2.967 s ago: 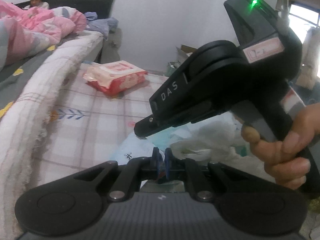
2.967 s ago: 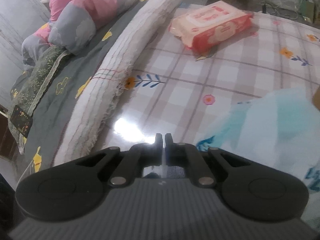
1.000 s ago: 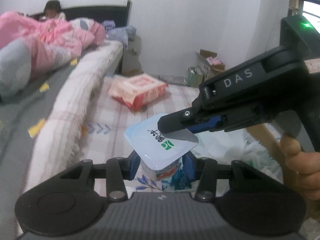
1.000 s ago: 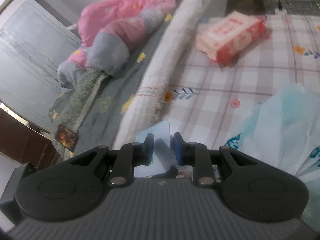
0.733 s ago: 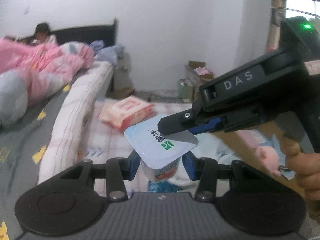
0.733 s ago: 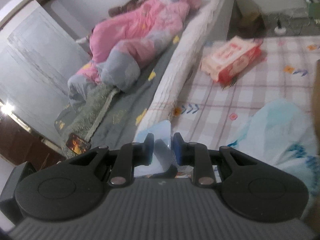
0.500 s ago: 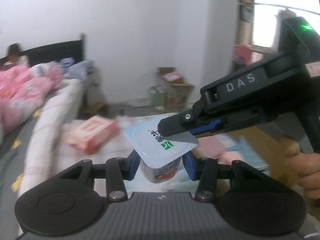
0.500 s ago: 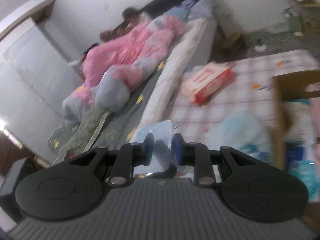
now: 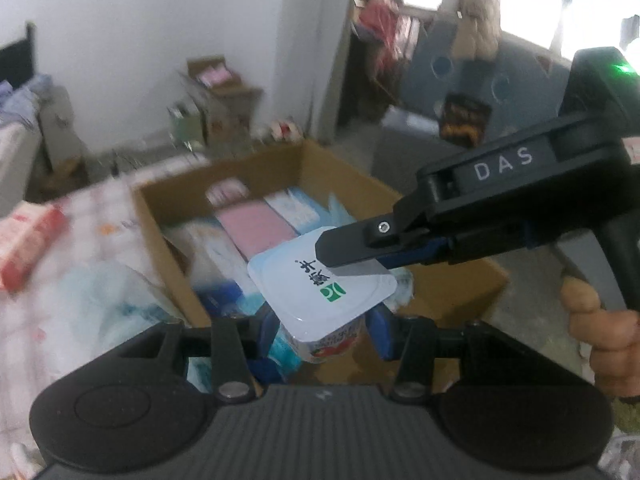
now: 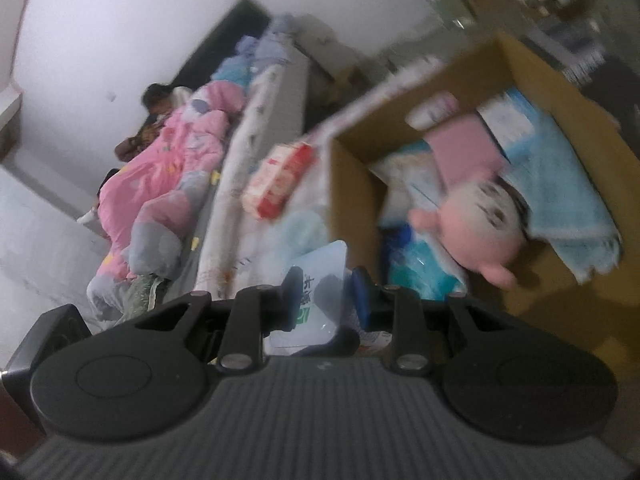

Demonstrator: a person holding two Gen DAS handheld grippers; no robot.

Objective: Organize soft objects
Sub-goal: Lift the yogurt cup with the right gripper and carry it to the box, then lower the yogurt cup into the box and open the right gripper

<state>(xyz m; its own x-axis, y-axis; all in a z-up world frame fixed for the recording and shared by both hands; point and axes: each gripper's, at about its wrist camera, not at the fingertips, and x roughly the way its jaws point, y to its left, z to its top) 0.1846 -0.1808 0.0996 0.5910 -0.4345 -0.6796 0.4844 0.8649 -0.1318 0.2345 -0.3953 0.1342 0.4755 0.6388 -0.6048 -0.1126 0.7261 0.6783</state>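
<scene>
My left gripper (image 9: 322, 326) is shut on the body of a yogurt cup (image 9: 320, 284) with a pale blue foil lid. My right gripper (image 10: 326, 290) is shut on the edge of that lid (image 10: 316, 292); in the left wrist view its fingers (image 9: 352, 246) clamp the lid's right side. Both hold the cup in the air just in front of an open cardboard box (image 9: 152, 208), also seen in the right wrist view (image 10: 348, 184). The box holds a pink plush toy (image 10: 476, 226), a blue towel (image 10: 560, 184) and soft packs.
A red and white wipes pack (image 10: 280, 178) lies on the checked mat (image 9: 52, 280) left of the box. A bed with a pink quilt (image 10: 160, 176) and a person is further left. Boxes and clutter (image 9: 216, 92) stand by the far wall.
Both grippers closed on the yogurt cup, lifted it off the mat and swung it to the right, from the bed side to just in front of the cardboard box.
</scene>
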